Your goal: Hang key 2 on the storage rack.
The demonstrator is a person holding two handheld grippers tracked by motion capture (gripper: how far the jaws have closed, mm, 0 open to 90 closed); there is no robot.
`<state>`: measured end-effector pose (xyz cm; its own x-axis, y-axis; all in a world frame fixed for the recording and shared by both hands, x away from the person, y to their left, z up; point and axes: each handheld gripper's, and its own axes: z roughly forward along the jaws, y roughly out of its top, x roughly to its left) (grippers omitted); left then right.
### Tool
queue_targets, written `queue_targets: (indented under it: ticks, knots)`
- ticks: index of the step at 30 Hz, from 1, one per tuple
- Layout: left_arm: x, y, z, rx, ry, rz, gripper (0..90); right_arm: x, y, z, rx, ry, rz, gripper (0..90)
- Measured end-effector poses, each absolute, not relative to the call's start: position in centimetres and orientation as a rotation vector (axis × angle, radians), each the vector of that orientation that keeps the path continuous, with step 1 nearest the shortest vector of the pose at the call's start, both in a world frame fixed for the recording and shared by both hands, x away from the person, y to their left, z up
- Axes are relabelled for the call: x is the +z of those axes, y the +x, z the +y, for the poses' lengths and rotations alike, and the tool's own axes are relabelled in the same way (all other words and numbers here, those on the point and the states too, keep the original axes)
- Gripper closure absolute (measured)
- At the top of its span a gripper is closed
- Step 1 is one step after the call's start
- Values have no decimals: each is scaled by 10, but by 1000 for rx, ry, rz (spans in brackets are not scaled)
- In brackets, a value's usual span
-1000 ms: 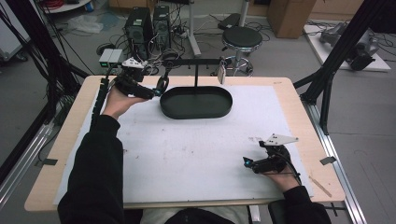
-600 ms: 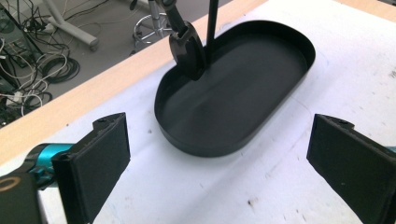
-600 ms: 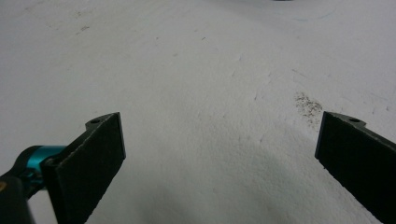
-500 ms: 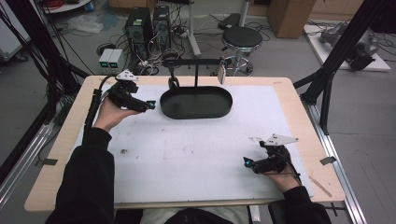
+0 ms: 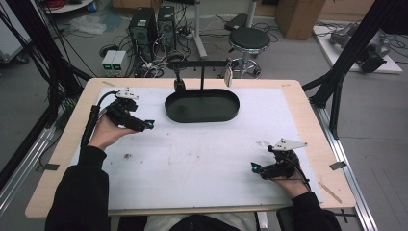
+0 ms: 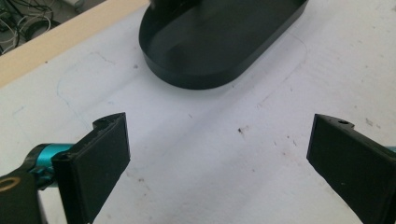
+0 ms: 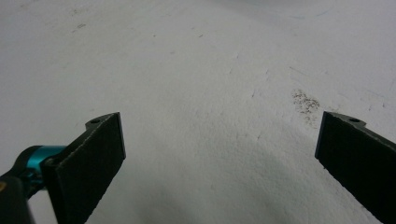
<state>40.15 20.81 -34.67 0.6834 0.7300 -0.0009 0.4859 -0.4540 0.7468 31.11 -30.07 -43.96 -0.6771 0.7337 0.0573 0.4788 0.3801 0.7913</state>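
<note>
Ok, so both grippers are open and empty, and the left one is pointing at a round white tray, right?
Not quite: the tray is black and oval, as the left gripper view shows. The left gripper and right gripper are indeed open and empty.

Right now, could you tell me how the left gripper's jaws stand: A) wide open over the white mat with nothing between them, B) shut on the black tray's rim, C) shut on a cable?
A: in the left gripper view, the left gripper has its jaws far apart over the bare white mat, short of the black tray.
</note>
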Motion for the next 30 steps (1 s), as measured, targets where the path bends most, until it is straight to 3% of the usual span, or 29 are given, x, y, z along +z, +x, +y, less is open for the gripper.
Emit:
queue_targets:
  ticks: [30]
  knots:
    - [-394,343,227,384,2181,952,64,-440,311,-301,1176,1082,2346,9]
